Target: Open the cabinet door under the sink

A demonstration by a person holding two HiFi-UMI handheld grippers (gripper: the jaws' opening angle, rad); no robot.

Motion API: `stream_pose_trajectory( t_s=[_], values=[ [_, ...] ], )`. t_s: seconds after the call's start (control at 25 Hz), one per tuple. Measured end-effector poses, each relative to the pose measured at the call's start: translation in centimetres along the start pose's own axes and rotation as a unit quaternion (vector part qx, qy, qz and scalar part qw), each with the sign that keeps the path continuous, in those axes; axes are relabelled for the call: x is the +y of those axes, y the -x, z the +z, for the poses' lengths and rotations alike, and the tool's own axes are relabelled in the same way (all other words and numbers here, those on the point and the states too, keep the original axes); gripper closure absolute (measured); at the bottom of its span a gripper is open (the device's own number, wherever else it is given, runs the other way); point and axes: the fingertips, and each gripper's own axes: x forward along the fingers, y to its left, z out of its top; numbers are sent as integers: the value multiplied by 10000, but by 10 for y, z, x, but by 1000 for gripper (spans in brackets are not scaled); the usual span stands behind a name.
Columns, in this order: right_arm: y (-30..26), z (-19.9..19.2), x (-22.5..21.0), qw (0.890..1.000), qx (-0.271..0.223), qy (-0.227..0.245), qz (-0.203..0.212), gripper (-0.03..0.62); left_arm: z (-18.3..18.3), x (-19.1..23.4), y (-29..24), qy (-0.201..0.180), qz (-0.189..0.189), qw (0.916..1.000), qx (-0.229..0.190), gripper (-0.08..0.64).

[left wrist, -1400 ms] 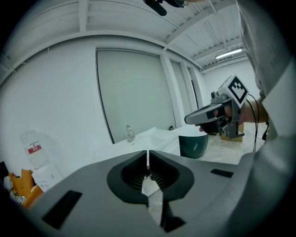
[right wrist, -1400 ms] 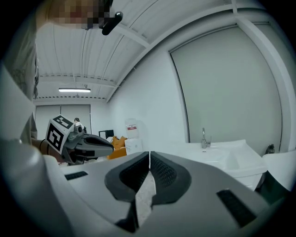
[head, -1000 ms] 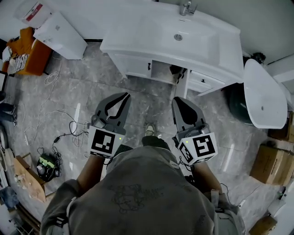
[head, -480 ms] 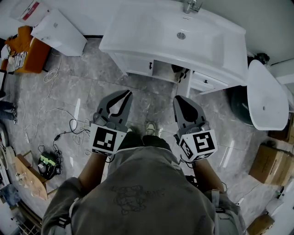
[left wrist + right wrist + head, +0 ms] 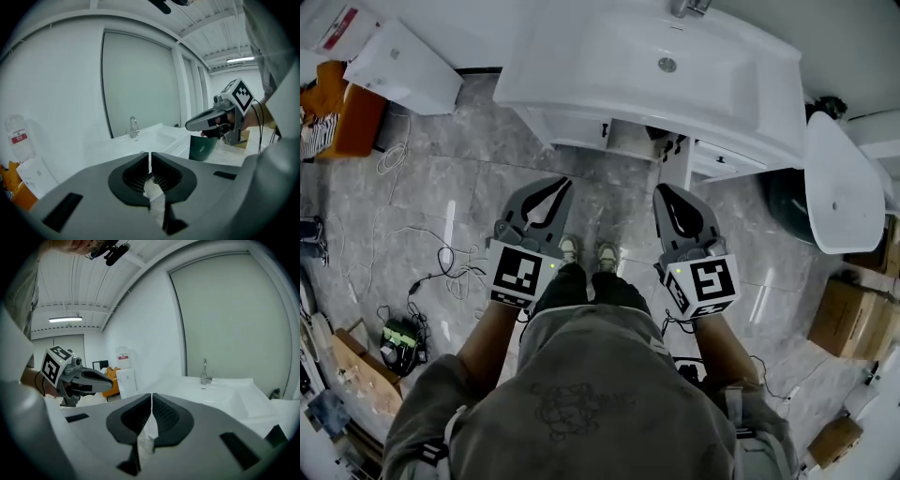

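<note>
1. Standing before the white sink [image 5: 675, 56], the person held the left hand-held gripper [image 5: 562, 182] and the right hand-held gripper [image 5: 662, 191] side by side above the grey floor [image 5: 441, 187].
2. Both had their jaws pressed together, with nothing between them.
3. The cabinet door [image 5: 575, 129], white with a dark handle [image 5: 605, 131], sat under the sink's front edge.
4. It lay ahead of both tips, apart from them and nearer the left one.
5. An opening [image 5: 630, 141] showed just right of that door.
</note>
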Motion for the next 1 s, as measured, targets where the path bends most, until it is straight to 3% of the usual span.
stream_pose_trajectory(
  t_s=[0.2,0.48,0.6,0.8,1.0],
  values=[
    [-25,-2,-6,9999,6,83,-127,561,-3,19,-18,-82,214,9989,-403,532],
    [-55,-26,-10,9994,68,111,-305,561,-32,34,-62,18,172,9990,-412,529],
    [-71,-41,-7,9991,162,270,-292,561,-52,39,-85,94,74,9995,-292,445],
    [-96,-72,-21,9987,245,124,-432,561,-98,33,-135,333,-232,9991,92,412],
    [-116,-98,-41,9978,206,-3,-637,561,-126,40,-172,401,94,9990,-146,408]
  ],
)
